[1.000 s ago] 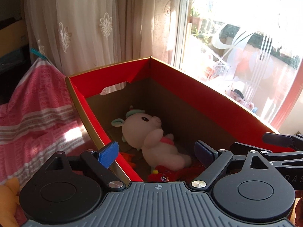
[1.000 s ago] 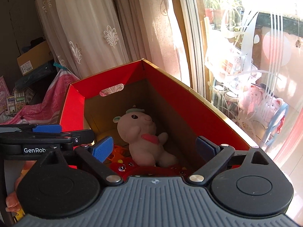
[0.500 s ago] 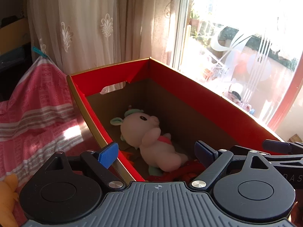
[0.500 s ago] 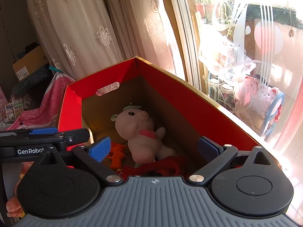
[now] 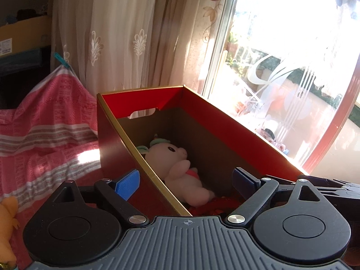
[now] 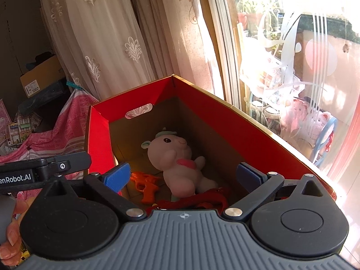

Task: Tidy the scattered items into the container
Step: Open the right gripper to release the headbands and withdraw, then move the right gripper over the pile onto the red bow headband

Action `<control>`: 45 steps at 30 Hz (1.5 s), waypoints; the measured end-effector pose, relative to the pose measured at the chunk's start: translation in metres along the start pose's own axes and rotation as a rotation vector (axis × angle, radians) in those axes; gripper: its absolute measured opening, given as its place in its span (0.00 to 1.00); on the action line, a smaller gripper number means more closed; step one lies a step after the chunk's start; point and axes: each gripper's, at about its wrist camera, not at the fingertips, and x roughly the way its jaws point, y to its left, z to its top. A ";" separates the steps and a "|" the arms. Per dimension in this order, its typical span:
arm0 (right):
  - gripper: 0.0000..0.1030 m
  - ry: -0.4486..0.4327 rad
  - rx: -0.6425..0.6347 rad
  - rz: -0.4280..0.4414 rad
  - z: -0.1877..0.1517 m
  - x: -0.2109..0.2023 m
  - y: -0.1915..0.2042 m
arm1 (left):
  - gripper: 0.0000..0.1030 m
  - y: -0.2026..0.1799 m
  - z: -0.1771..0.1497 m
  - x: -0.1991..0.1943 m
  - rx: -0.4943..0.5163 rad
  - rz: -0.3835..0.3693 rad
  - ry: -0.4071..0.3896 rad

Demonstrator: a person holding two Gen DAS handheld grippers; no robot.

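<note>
A red-lined cardboard box [image 5: 225, 121] [image 6: 225, 117] stands by the window. Inside lie a pale plush animal [image 5: 177, 166] [image 6: 175, 157], an orange toy gun [image 6: 146, 185] and a red toy [image 6: 202, 200] [image 5: 216, 202]. My right gripper [image 6: 184, 176] hovers over the box's near end; its jaws are opening wide and nothing is pressed between the pads. My left gripper [image 5: 185, 182] is open and empty, straddling the box's left wall from above. Each gripper shows at the edge of the other's view, left gripper [image 6: 45, 168] and right gripper [image 5: 326, 184].
A pink striped cloth [image 5: 45, 123] is draped left of the box. A yellow plush [image 5: 6, 213] lies at the lower left. Curtains [image 6: 112, 45] hang behind, and a glass window [image 5: 292, 78] is at the right. A person's hand [image 6: 11, 236] holds the left gripper.
Both grippers have lifted and drawn back from the box. The left one has shifted left, so the box's left wall now lies between its fingers. The toys have stayed put.
</note>
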 end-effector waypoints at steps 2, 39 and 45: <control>0.98 -0.011 0.002 0.006 0.000 -0.005 0.009 | 0.94 0.003 -0.002 -0.011 0.011 0.001 -0.011; 0.98 0.154 -0.350 0.315 -0.071 0.023 0.292 | 0.94 0.309 -0.147 -0.212 -0.549 0.396 0.043; 0.98 0.202 -0.329 0.302 -0.081 0.037 0.297 | 0.93 0.339 -0.171 -0.216 -0.547 0.485 0.087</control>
